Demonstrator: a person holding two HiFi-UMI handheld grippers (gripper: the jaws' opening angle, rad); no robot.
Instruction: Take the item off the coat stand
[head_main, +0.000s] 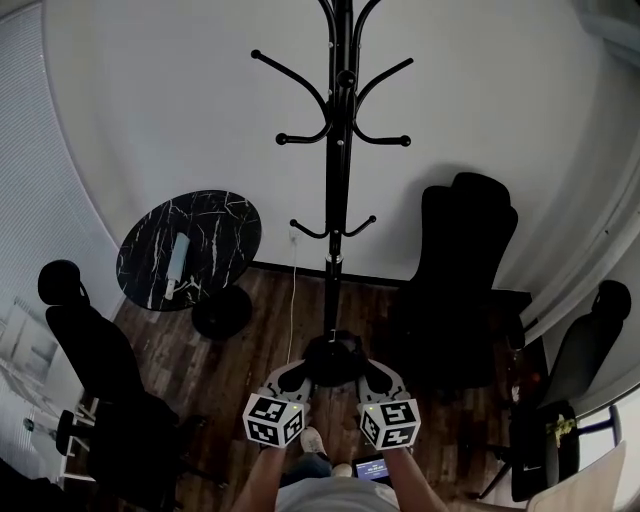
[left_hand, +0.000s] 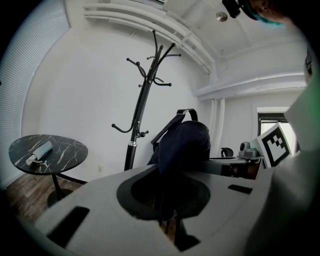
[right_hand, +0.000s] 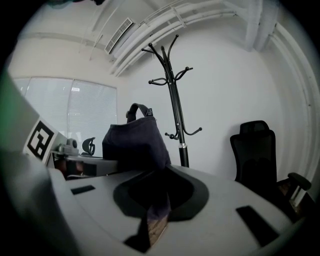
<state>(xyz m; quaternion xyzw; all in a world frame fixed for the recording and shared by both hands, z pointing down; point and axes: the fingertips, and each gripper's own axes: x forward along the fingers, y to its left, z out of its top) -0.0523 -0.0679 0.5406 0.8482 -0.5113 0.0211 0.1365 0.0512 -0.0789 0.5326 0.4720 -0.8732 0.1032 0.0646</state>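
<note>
Head view: bag (head_main: 333, 358) off stand (head_main: 338, 150), hooks bare. Bag hangs in front of stand's base, pinched between my left tongs (head_main: 303, 378) and right tongs (head_main: 370, 378), one each side, equally near.
Left gripper view: jaws closed on dark cloth of bag. Bag bulges just ahead, upright, strap up, right of stand.
Right gripper view: jaws clamped on bag too. Bag left of stand.
My guess at next move: carry it clear of stand.

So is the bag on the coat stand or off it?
Off. Left gripper and right gripper pinch the bag, away from the bare coat stand.
</note>
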